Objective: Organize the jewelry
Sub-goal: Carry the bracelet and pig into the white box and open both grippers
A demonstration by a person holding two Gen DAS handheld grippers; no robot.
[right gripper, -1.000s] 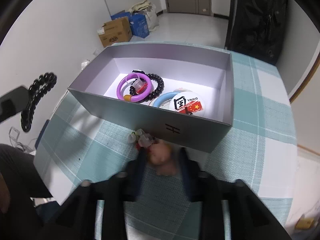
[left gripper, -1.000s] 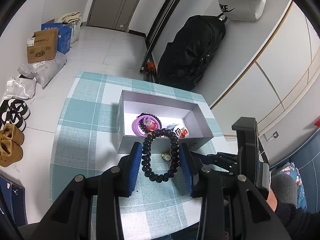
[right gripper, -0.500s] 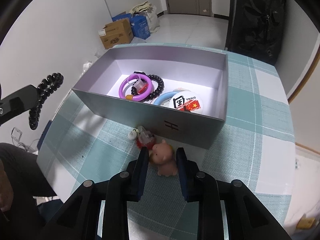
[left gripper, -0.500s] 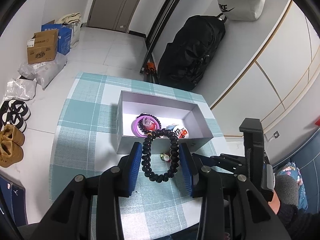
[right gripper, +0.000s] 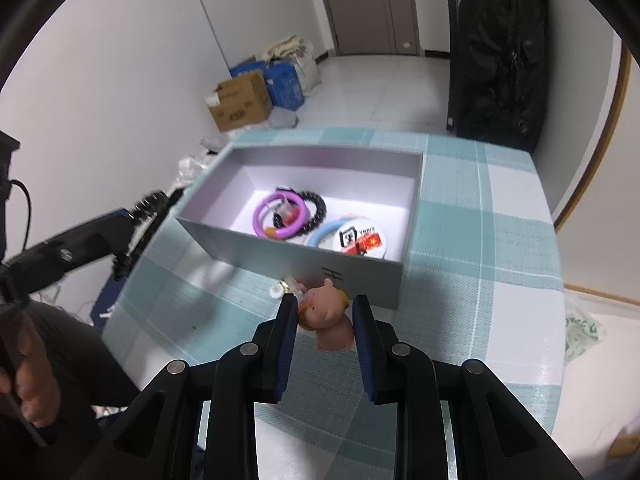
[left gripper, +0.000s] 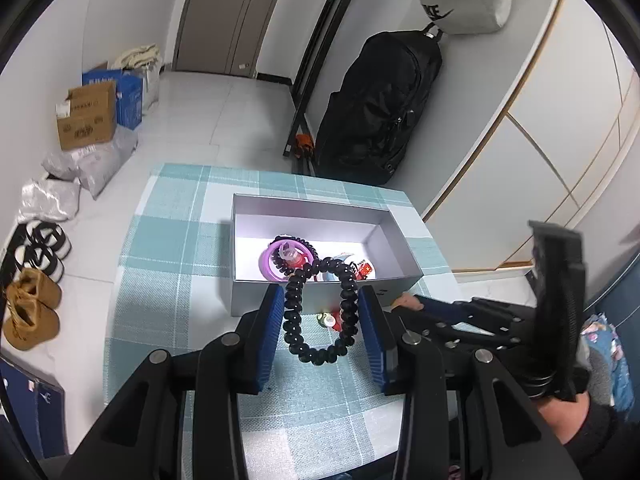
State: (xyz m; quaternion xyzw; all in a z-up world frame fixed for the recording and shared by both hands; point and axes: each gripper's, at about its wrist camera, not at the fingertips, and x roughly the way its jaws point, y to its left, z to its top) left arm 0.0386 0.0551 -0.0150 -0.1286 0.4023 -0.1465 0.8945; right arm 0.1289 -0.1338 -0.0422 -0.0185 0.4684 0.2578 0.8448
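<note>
Bracelet and pig charm held above box, ready for placing.

Left gripper (left gripper: 322,322) clamped across black bracelet (left gripper: 318,312), loop hanging just in front of box (left gripper: 400,248) near wall; right gripper (right gripper: 325,322) closed on pig charm (right gripper: 328,314), also short of near wall. Purple ring (right gripper: 280,214), bead band and badge (right gripper: 358,238) already inside box; small trinket (right gripper: 286,288) on cloth against box front. Best done by carrying each piece over near wall, lowering onto bare floor beside badge, opening only once clear of rim, one side at a time to avoid tangling.
</note>
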